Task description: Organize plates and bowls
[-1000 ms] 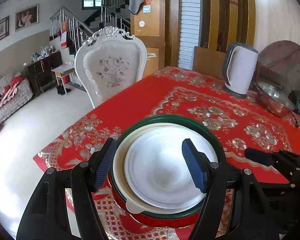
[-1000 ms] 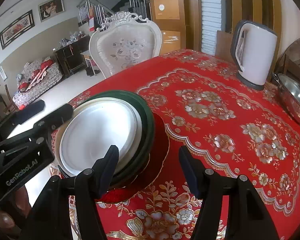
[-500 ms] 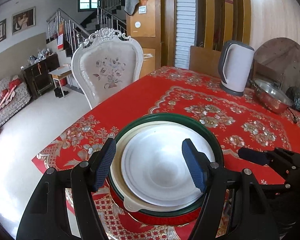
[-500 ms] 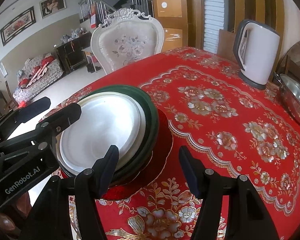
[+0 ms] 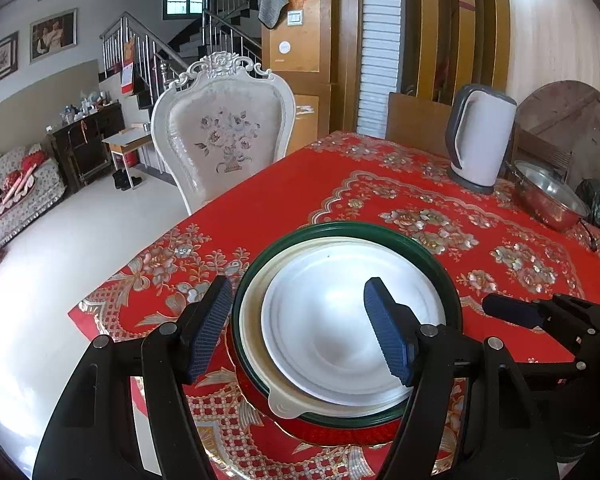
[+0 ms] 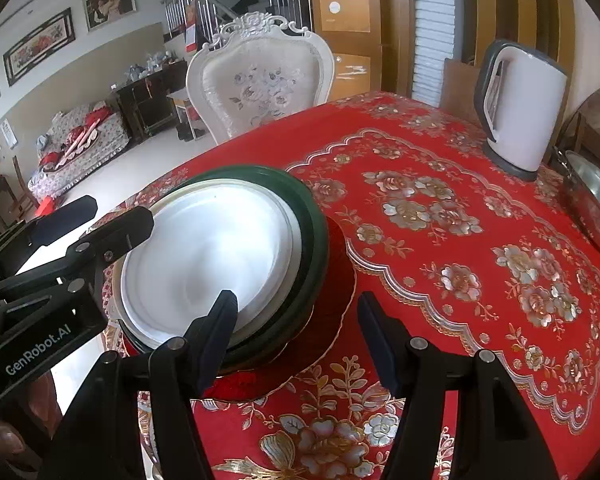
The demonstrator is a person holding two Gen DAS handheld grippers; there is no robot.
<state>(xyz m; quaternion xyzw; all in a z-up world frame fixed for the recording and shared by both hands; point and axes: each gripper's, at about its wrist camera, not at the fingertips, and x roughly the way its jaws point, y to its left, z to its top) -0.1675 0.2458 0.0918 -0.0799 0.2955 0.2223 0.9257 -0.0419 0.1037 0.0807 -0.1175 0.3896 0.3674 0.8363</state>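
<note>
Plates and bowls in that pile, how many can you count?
4, all in one stack at the table's near corner: white plate on top, cream dish under it, green plate below, red plate at the bottom. Others may hide between.

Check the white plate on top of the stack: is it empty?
Empty. The white plate shows only bare, glossy surface in both wrist views, nothing lying in it.
</note>
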